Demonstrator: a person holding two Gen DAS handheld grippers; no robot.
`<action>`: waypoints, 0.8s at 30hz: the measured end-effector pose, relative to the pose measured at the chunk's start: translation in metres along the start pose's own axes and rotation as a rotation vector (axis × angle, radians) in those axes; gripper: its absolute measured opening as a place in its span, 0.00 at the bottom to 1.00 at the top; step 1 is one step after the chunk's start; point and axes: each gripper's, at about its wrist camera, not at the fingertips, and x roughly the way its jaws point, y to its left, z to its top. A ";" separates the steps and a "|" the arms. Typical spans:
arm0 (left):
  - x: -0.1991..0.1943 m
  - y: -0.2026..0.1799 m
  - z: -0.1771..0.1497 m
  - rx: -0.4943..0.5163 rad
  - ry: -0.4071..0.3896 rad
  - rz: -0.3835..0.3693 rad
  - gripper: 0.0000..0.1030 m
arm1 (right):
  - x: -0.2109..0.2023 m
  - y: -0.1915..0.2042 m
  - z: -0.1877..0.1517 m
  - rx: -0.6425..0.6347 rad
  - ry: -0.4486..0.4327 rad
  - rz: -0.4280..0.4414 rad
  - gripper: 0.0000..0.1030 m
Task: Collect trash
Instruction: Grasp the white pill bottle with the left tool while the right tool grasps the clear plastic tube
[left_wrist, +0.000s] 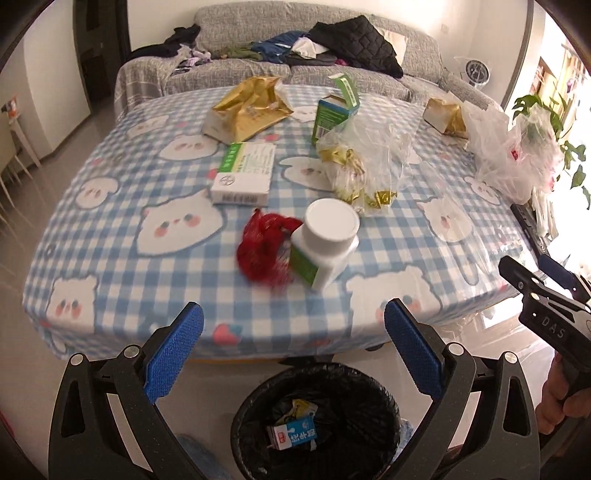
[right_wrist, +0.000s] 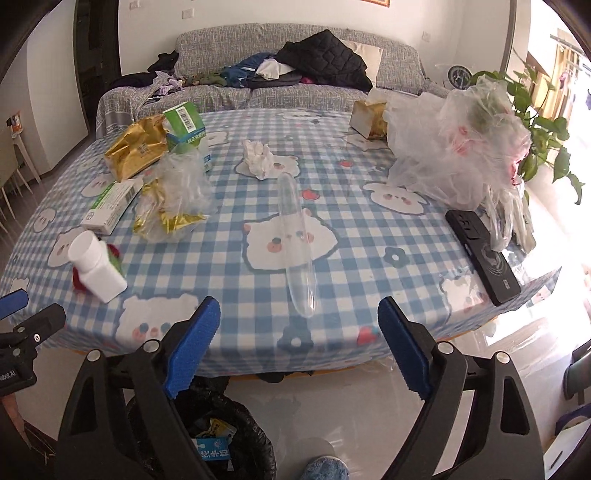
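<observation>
Both tools held over the bin (left_wrist: 317, 417) at the table's near edge. The left gripper (left_wrist: 293, 354) and right gripper (right_wrist: 297, 343) stand with jaws apart, nothing between them. A milk carton (left_wrist: 291, 435) already lies in the bin; most trash remains on the table (right_wrist: 369, 236) beyond the bin: white bottle (left_wrist: 327, 242), red wrapper (left_wrist: 264, 251), medicine box (left_wrist: 245, 173), gold bag (left_wrist: 249, 107), clear tube (right_wrist: 295, 243), tissue (right_wrist: 258, 158). A black phone (right_wrist: 482, 251), right of the bin, probably stays.

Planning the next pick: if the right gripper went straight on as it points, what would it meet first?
Most likely the clear plastic tube lying on the blue checked tablecloth; the open right gripper holds nothing, though depth is unclear.
</observation>
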 end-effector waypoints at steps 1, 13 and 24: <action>0.004 -0.002 0.003 0.006 0.000 0.002 0.93 | 0.006 -0.001 0.004 0.004 0.006 0.004 0.77; 0.041 -0.018 0.028 0.028 0.016 -0.001 0.81 | 0.050 -0.005 0.032 0.016 0.059 0.039 0.60; 0.062 -0.031 0.039 0.038 0.035 -0.005 0.59 | 0.088 -0.011 0.052 0.055 0.139 0.094 0.47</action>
